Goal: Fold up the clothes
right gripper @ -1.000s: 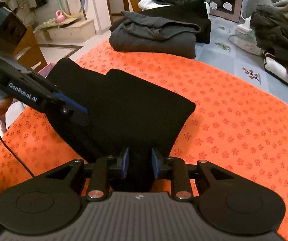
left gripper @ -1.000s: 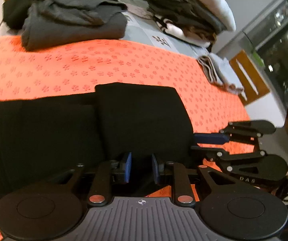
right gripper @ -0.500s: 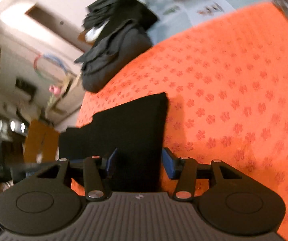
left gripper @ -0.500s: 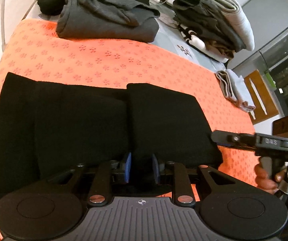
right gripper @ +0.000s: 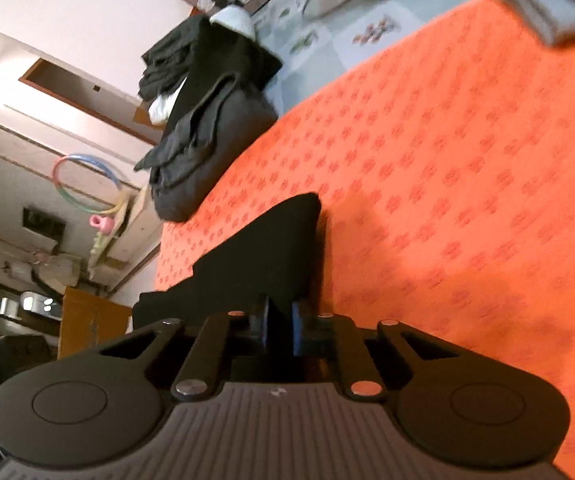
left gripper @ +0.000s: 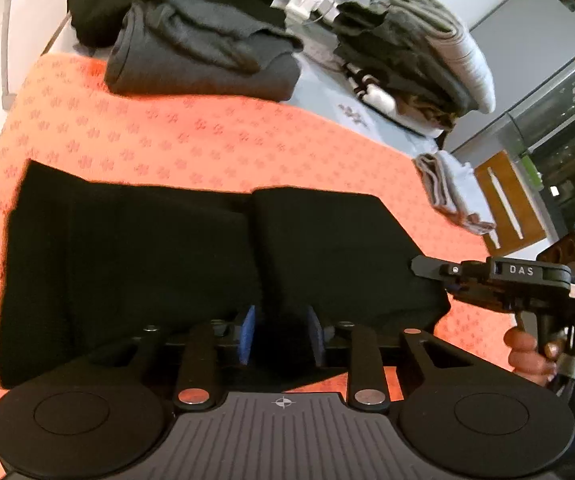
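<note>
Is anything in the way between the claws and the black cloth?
Nothing visible. The left claw sits right at the black cloth's near edge, and the right claw is already closed on its side edge.

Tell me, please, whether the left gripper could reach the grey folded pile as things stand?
Probably yes: the left gripper sits at the black garment, with only bare orange cloth before the grey pile.

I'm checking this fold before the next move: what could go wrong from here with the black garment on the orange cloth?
1. The right gripper looks clamped on only the edge of the black garment; a pull may slip it free.
2. The left gripper has a wider gap, so its hold is unclear and the fold may go uneven.
3. Dragging could bunch the orange cloth toward the grey folded pile.
</note>
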Motion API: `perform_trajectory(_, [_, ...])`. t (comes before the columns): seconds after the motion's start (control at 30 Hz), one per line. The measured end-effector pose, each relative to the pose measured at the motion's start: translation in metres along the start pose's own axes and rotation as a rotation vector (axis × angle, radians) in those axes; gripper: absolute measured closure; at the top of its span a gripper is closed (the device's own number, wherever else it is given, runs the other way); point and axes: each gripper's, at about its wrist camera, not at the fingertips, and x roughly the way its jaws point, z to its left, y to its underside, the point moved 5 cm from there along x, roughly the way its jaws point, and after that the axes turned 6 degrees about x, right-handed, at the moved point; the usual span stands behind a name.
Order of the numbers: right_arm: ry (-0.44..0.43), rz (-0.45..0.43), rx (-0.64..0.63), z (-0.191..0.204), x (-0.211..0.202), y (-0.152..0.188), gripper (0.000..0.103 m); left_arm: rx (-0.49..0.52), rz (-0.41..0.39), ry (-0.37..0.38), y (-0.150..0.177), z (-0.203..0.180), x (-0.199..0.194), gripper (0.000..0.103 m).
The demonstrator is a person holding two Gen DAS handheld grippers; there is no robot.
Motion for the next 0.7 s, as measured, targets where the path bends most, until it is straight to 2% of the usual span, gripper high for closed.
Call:
perform_trajectory(0.33, [0.231, -0.093, -0.154, -0.023, -0.086, -0.03, 0.092, -0.009, -0.041, 0.013, -0.002, -0.011, -0.02, 0.064])
perform_trajectory(0.47, [0.324, -0.122, -0.241, -0.016, -0.106, -0.037, 0.092, -0.013, -0.054, 0.011, 0.0, -0.014, -0.022, 0.062])
perform_trajectory(0.7, [0.325, -0.12, -0.422, 0.043, -0.095, -0.021, 0.092, -0.033, -0.086, 0.006, 0.002, -0.016, -0.03, 0.06])
